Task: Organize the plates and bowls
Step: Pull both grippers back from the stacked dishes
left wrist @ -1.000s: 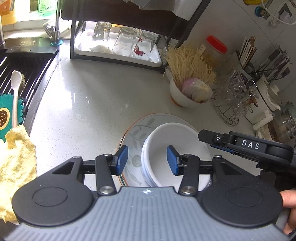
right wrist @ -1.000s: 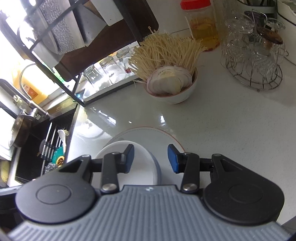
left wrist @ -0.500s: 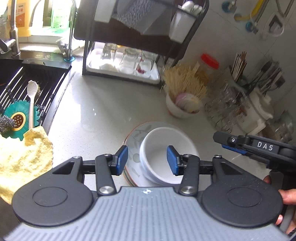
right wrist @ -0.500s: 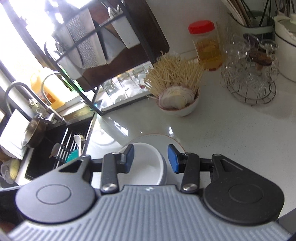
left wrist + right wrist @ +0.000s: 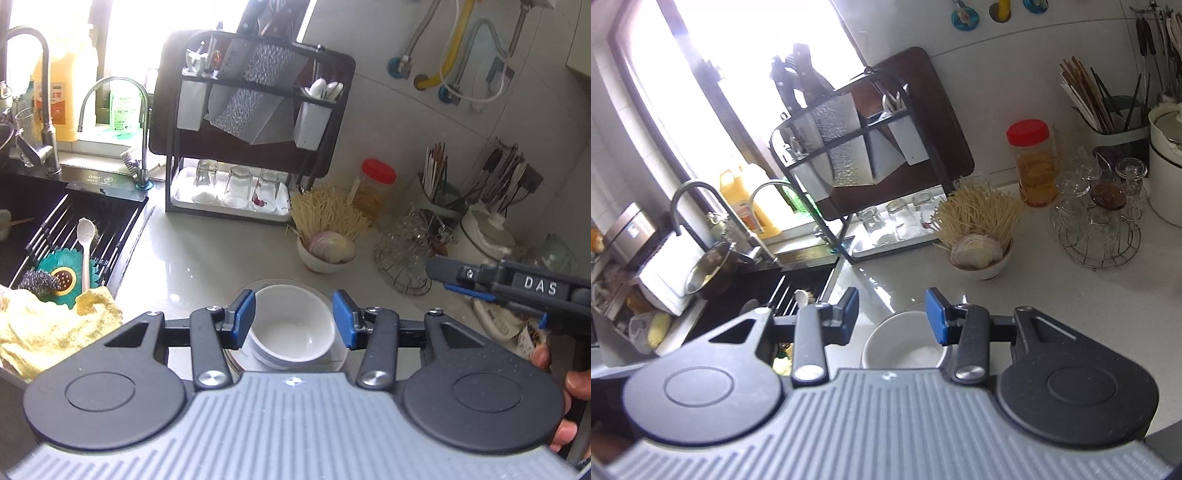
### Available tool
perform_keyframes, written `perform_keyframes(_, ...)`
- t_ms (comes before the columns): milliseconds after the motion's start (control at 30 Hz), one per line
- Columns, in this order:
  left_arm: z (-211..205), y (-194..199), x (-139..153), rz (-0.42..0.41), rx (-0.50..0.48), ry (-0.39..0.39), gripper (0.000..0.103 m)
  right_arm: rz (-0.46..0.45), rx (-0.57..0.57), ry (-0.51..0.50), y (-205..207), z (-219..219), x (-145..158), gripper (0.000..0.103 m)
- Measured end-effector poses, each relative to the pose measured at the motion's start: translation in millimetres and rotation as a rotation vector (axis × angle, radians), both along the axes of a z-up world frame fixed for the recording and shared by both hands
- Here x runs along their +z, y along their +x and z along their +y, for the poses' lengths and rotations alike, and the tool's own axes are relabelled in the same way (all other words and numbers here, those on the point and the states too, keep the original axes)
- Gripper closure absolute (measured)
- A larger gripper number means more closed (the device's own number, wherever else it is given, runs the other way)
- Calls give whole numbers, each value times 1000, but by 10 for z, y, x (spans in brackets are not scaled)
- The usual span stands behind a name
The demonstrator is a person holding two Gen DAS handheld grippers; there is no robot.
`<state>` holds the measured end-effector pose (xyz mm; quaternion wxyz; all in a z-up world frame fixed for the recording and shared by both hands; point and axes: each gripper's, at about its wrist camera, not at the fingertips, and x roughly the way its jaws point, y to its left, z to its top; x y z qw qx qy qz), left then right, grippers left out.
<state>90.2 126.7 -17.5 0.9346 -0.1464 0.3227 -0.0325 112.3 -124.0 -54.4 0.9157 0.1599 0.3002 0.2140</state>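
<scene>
White bowls (image 5: 291, 328), nested as a small stack, seated on a patterned plate (image 5: 236, 295) on the pale countertop (image 5: 207, 254), forward of the dish rack (image 5: 240, 122) and beside the sink (image 5: 55, 229). Plate mostly covered by the stack and by the gripper body; only a slice of rim on view. Number of bowls in the stack not countable.

Left gripper (image 5: 293, 319) raised above the stack, jaws parted, nothing between the blue pads; bowls merely framed in the gap, no contact. Right gripper (image 5: 892, 315) likewise above and to one side, jaws parted and empty, pinching nothing. Fingertips of the right hand (image 5: 565, 384) visible at the handle.

Risks noted, as judgement:
- Stack sitting off-centre on the plate; a nudge to a bowl rim could slide or tip it.
- Smooth glazed rims; a shallow pinch may slip.
- Second bowl (image 5: 325, 247), with sliced food and dry noodles, close behind; glasses in the wire holder (image 5: 406, 254) to the right; a wide swing could strike either.
- Grippers near each other over one target; possible clash.

Near edge of plate and stack cut off in the right wrist view. Window glare washing out the area behind the rack.
</scene>
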Motion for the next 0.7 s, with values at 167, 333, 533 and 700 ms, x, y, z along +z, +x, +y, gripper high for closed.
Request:
perform_keyframes(167,-179,-299,113,-48,40,-9,49,-37,2,-17,-275,-170,80,59)
perform_keyframes(333,-352,-559,137,-48,59,10,49,-61,16,-29,-511,-286,89,59)
perform_keyframes(533,-461,-793,110,-58,90,1,49,-52,51,-36,-642,-353,21,59)
perform_keyframes(700,-529,-864,40,-49,102,2,49,-46,67,-39,-694,-393,-56,59)
